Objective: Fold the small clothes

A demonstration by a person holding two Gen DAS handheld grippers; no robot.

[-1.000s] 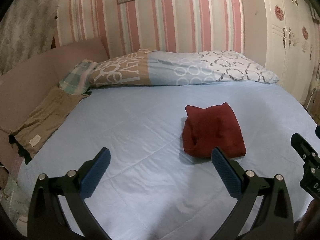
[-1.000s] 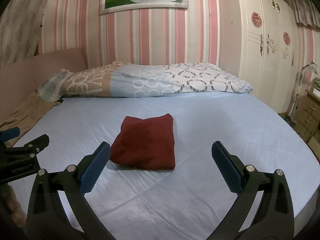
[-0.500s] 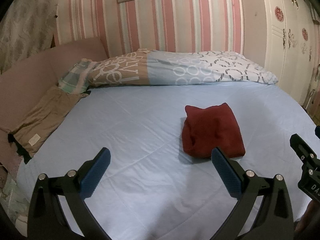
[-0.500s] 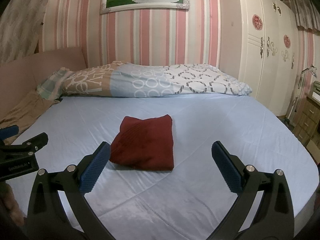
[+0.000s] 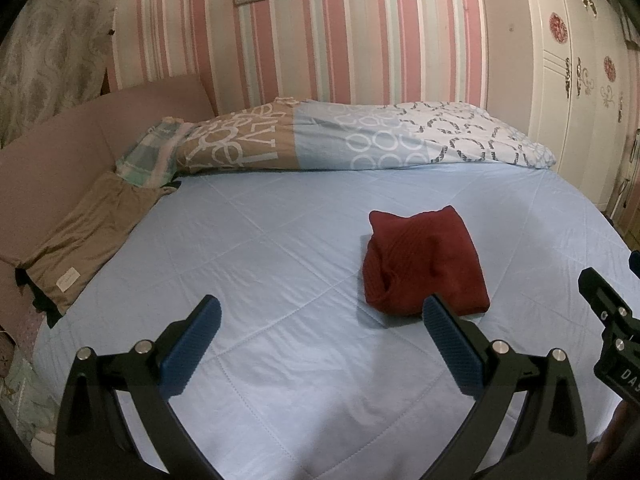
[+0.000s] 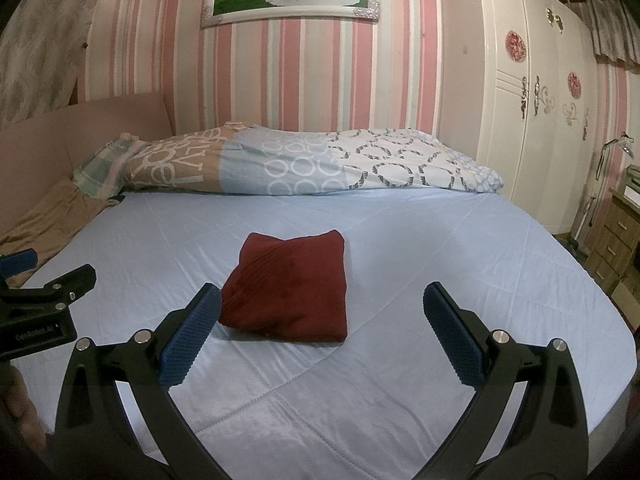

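A dark red garment (image 5: 424, 262) lies folded into a small square on the light blue bed sheet (image 5: 280, 248). My left gripper (image 5: 320, 332) is open above the sheet, nothing between its fingers; the garment sits just beyond its right finger (image 5: 452, 340). In the right wrist view the same red garment (image 6: 290, 288) lies just past the left finger (image 6: 192, 332) of my right gripper (image 6: 320, 332), which is open and holds nothing. Each gripper shows at the edge of the other's view.
A patterned duvet (image 5: 360, 140) lies rolled along the head of the bed. A tan garment (image 5: 92, 236) lies at the left edge by the pink headboard (image 5: 60, 152). A white wardrobe (image 6: 532, 128) and wooden drawers (image 6: 616, 240) stand to the right.
Both grippers stay open and nearly still. The right wrist view has tilted up a little; the red garment has not moved.
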